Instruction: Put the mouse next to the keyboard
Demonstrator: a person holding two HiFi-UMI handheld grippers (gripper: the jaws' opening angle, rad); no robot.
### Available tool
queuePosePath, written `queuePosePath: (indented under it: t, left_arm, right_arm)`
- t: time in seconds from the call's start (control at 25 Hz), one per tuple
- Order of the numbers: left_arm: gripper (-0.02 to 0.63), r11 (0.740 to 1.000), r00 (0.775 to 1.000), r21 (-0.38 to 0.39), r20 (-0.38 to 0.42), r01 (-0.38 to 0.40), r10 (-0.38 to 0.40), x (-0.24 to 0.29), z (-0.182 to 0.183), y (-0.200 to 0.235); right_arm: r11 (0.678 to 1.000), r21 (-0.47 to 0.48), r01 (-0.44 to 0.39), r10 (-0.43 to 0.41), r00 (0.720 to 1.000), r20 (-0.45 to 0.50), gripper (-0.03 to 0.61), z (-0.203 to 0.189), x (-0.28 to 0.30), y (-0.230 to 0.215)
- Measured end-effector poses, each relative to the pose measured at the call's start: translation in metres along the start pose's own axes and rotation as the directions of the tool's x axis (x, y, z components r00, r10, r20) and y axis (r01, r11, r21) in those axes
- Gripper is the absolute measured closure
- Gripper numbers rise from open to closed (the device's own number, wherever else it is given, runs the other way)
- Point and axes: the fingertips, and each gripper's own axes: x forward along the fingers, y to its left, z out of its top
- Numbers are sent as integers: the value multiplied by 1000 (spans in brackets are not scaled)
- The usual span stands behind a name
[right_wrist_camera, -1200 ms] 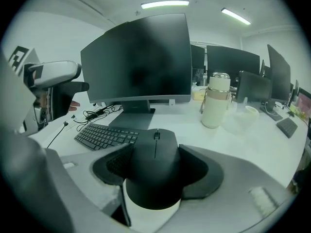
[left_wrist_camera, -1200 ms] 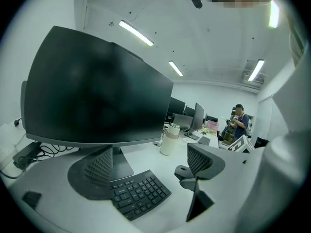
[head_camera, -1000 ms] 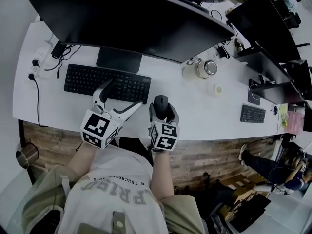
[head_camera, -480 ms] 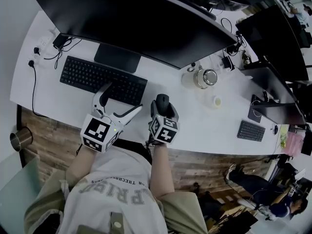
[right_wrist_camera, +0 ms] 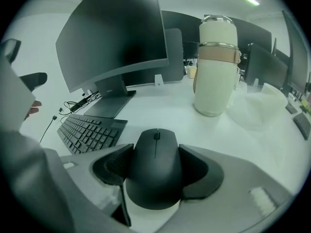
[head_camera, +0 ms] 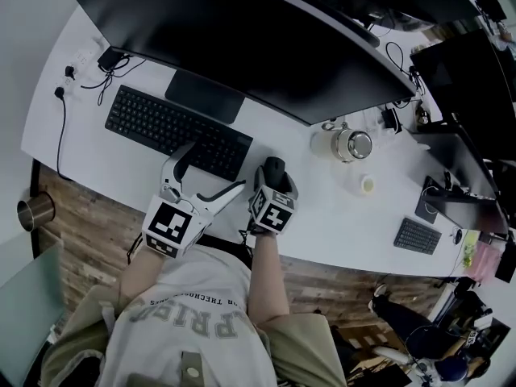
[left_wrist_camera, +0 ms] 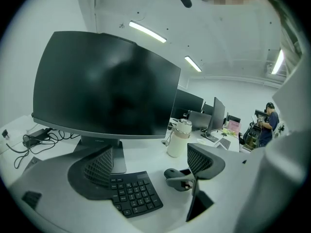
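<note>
- At the counter's (head_camera: pixel 339 216) near edge: one mouse (head_camera: pixel 275 168), just right of the one long keyboard (head_camera: pixel 161 126) and apart from it; a second, small keyboard (head_camera: pixel 416 235) lies far right.
- Two hand-held grippers: my right hand-held gripper (right_wrist_camera: pixel 154 153) is clamped on the mouse's flanks; my left hand-held gripper (left_wrist_camera: pixel 151 165) is spread and empty, over the long keyboard's right end.
- Head view: the right jaws cover the mouse's rear; the monitor (head_camera: pixel 242 47) is cut off above.

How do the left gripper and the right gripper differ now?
The right gripper is shut on the mouse; the left gripper is open and holds nothing. The right gripper sits beside the keyboard's end; the left gripper reaches over that end. Both are at the desk's near edge.
</note>
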Motion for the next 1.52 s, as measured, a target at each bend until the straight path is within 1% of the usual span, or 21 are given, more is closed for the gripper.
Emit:
queuePosePath:
  t: [0.16, 0.48, 0.8, 0.92, 1.0, 1.04, 1.12, 1.2, 1.24, 1.28, 1.36, 1.44, 1.52]
  left_arm:
    - [158, 1000, 1000, -12, -8, -11, 11, 2, -2, 1]
    - [158, 1000, 1000, -13, -17, -15, 14, 5, -4, 5]
    - [158, 1000, 999, -5, -34, -13, 13, 1, -11, 12]
    - [158, 1000, 999, -11, -36, -13, 12, -1, -13, 15]
    - [158, 1000, 999, -14, -29, -14, 13, -3, -11, 17]
    - [158, 1000, 1000, -11, -27, -14, 14, -4, -9, 18]
    - [158, 1000, 1000, 0, -24, -12, 12, -6, -7, 21]
    - [158, 1000, 1000, 12, -20, -2, 3, -8, -3, 23]
    - [158, 1000, 1000, 18, -18, 5, -5, -9, 0, 24]
    - [158, 1000, 1000, 25, -15, 15, -15, -10, 2, 24]
    - [158, 998, 999, 46, -2, 39, -39, -14, 11, 25]
    - [158, 995, 998, 71, 18, 64, -65, -17, 21, 25]
    - [158, 992, 995, 88, 37, 85, -89, -21, 30, 25]
  right_arm:
    - [1000, -19, 21, -21, 1000, -13, 284, -4, 5, -1]
    - [998, -12, 55, -56, 998, -42, 284, -10, 14, -4]
    - [997, -34, 76, -77, 996, -36, 281, -10, 15, -2]
    - [999, -30, 45, -46, 999, -25, 279, -10, 15, 0]
    - [1000, -15, 12, -12, 1000, -6, 230, -8, 13, 3]
    - [1000, -11, 4, -3, 1000, 16, 219, -4, 9, 4]
    - [1000, -17, 0, 2, 996, 88, 218, 9, -3, 5]
    - [1000, -24, -10, 15, 982, 190, 218, 27, -23, 8]
    - [999, -24, -24, 30, 967, 252, 218, 37, -35, 11]
    - [999, -22, -43, 48, 947, 318, 218, 47, -48, 15]
    - [997, -14, -72, 71, 898, 435, 218, 65, -75, 23]
    - [997, -2, -78, 68, 852, 519, 219, 77, -103, 29]
    - [998, 8, -66, 49, 812, 581, 219, 86, -131, 35]
